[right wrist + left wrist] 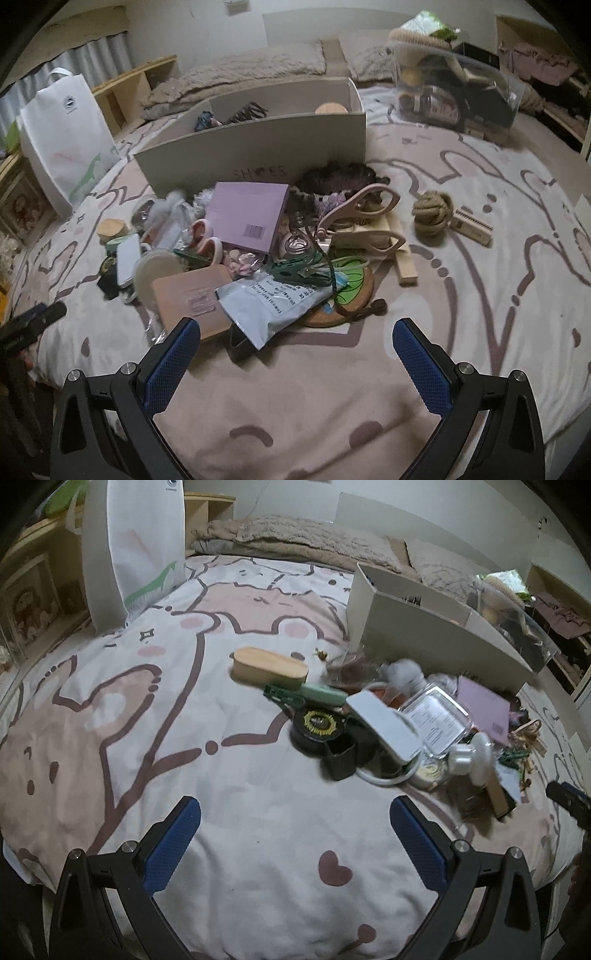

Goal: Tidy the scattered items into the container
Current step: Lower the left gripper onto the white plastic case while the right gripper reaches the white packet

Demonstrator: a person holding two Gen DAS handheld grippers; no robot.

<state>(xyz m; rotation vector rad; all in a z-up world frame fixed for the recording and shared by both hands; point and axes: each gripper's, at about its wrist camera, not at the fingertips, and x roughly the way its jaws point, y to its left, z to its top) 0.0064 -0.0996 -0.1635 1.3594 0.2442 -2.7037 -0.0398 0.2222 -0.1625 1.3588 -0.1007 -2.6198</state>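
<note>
Right wrist view shows the mess best: a heap of small stuff piled on the bed (480, 332), right against the front wall of the white shoe box (258, 147) that sits toward the head end. A few bits already lie inside the box, so most of the job looks undone.

Both claws are spread wide with nothing between the blue pads: right gripper (295, 354) hovers just short of the heap, left gripper (295, 834) sits over bare blanket nearer the foot edge.

Handling guesses:
- purple box (247, 218) – stiff, light, pinch across a thin edge.
- pale plastic pouch (273, 306) – floppy and slick, grab a corner, expect it to sag.
- rope knot (433, 212) – off on its own toward the right edge, soft and grippy, probably the easiest pick.
- wooden case (269, 666) – rigid, smooth, squeeze across its short width.
- clear jar (436, 716) – probably slippery, might be fragile, go gently.
- pink scissors (360, 212) – tangled up with other things, lift by the handles.

The blanket is soft, so anything pressed down will sink.
</note>
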